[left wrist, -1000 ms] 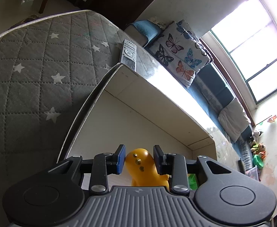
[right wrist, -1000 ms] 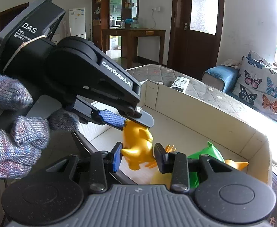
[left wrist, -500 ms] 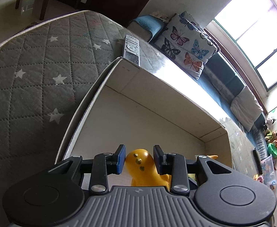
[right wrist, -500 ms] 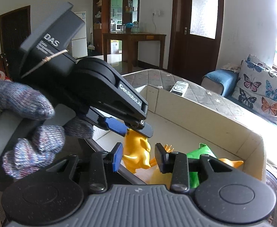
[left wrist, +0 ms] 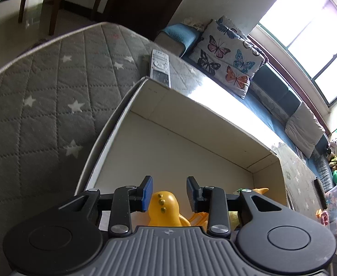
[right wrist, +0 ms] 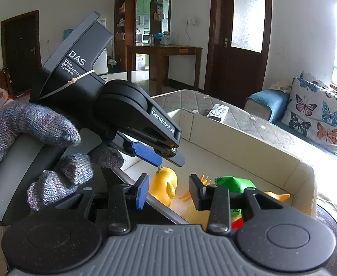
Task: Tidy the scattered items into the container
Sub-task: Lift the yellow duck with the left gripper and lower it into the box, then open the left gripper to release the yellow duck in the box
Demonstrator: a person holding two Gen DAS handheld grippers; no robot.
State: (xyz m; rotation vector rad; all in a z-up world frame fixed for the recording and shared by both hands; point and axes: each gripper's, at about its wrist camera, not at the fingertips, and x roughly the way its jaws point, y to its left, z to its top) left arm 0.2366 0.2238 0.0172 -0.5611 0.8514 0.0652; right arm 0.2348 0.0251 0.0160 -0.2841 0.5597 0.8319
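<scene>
A white cardboard box (left wrist: 191, 124) stands on a grey starred mattress (left wrist: 42, 96). A yellow toy figure (left wrist: 165, 208) lies in the box, free of both jaws; it also shows in the right wrist view (right wrist: 164, 185). My left gripper (left wrist: 169, 193) is open just above it; it also shows in the right wrist view (right wrist: 157, 156), held by a gloved hand. My right gripper (right wrist: 168, 192) is open and empty over the box's near wall. A green toy (right wrist: 235, 182) and orange pieces (right wrist: 276, 196) lie in the box.
A white remote control (left wrist: 160, 66) lies on the mattress behind the box. A sofa with a butterfly cushion (left wrist: 228, 57) runs along the window wall. Toys sit on the floor at the far right (left wrist: 336, 165). A wooden table (right wrist: 164, 53) stands by the door.
The left gripper's jaws have opened and the yellow figure has dropped out of them into the box. The left gripper has lifted a little. The right gripper has barely moved.
</scene>
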